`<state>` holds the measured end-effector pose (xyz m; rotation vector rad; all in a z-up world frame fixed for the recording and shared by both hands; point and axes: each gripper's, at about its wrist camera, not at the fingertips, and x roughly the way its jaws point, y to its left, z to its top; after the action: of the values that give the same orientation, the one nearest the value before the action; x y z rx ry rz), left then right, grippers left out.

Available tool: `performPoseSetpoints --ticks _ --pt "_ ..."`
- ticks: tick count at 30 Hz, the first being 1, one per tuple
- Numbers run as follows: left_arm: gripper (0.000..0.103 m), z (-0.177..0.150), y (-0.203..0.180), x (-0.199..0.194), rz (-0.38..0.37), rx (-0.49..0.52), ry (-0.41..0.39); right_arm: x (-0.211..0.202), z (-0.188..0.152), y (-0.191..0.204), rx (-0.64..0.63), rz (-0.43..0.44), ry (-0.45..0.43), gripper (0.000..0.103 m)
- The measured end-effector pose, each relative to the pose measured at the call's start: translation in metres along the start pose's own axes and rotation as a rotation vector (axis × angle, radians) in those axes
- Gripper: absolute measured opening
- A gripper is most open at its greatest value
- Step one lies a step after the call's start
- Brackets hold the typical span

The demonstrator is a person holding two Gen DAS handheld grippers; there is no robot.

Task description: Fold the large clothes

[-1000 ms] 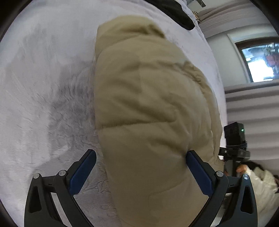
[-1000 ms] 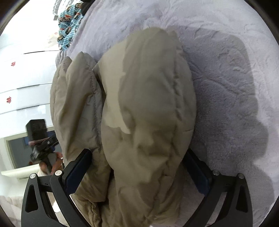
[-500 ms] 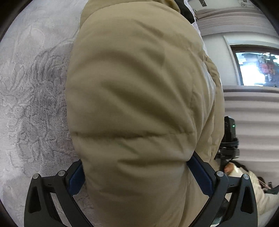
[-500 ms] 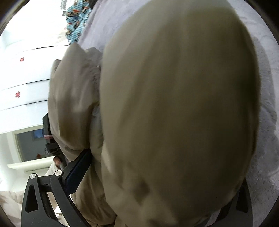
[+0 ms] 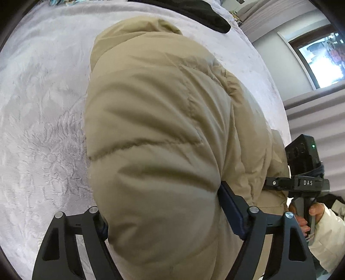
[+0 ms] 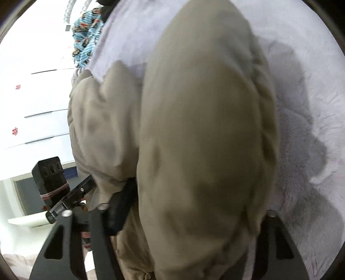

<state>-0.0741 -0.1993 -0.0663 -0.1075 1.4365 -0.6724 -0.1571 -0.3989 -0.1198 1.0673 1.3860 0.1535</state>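
A tan puffer jacket [image 5: 163,120] lies bunched on a pale plush blanket [image 5: 38,129]. My left gripper [image 5: 163,206] straddles its near end, jaws closing; the right blue pad [image 5: 230,211] digs into the padding and the left pad is buried under the bulge. In the blurred right wrist view the jacket [image 6: 204,140] fills the middle. My right gripper [image 6: 194,204] is closing on a thick fold; its left pad [image 6: 120,206] presses the fabric and the right finger is hidden behind it. Each view shows the other gripper's body at the jacket's far side.
A black garment [image 5: 194,10] lies at the blanket's far edge. A blue patterned cloth [image 6: 86,43] sits at the far left corner, beside white drawers [image 6: 32,112]. A window [image 5: 323,53] is on the right. A hand [image 5: 301,215] in a white sleeve holds the other gripper.
Both pairs of jaws have narrowed from wide open onto the jacket. The left wrist view has swung, so more of the blanket and the jacket's hood end show than half a second ago.
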Motion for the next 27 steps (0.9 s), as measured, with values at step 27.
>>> performPoseSetpoints --ticks 27 --pt "0.080 0.070 0.209 -0.174 0.088 0.022 -0.210 0.068 -0.005 0.142 -0.145 0.117 -0.133 0.049"
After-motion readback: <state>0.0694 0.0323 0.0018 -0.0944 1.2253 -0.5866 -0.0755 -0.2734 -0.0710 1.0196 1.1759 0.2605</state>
